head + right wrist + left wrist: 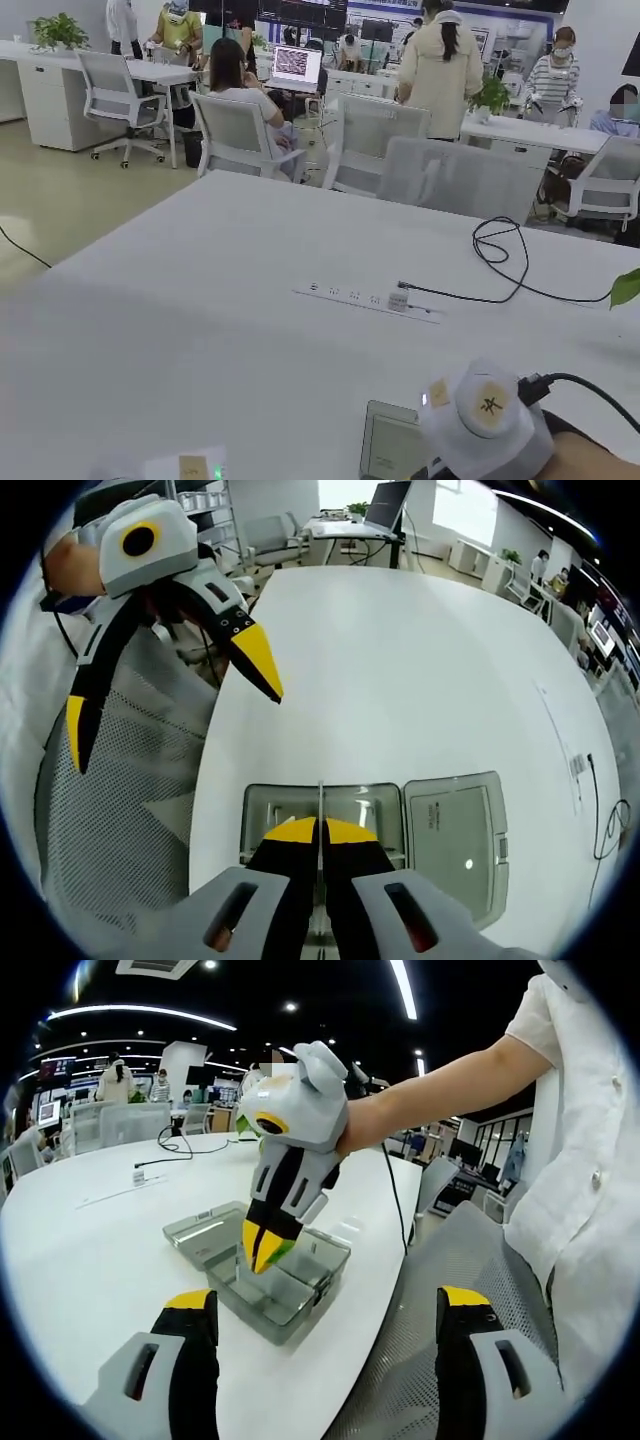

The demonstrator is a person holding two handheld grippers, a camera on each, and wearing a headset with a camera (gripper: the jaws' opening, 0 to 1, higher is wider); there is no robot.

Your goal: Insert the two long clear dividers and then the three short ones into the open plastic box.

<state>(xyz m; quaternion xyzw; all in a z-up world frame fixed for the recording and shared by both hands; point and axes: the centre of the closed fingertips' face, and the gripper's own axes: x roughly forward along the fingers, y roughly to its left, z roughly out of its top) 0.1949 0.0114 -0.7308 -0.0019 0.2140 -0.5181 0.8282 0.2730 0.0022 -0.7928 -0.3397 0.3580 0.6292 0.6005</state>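
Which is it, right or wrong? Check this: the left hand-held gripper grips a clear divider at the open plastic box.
Wrong. The right hand-held gripper grips the clear divider at the open plastic box, as the right gripper view shows.

Right gripper [320, 832] at bottom centre of the right gripper view, jaws pressed together on a thin clear divider [320, 795], pointing down mid-frame in the left gripper view from a bare forearm [440, 1090] at upper right, left gripper [327, 1300] jaws spread wide
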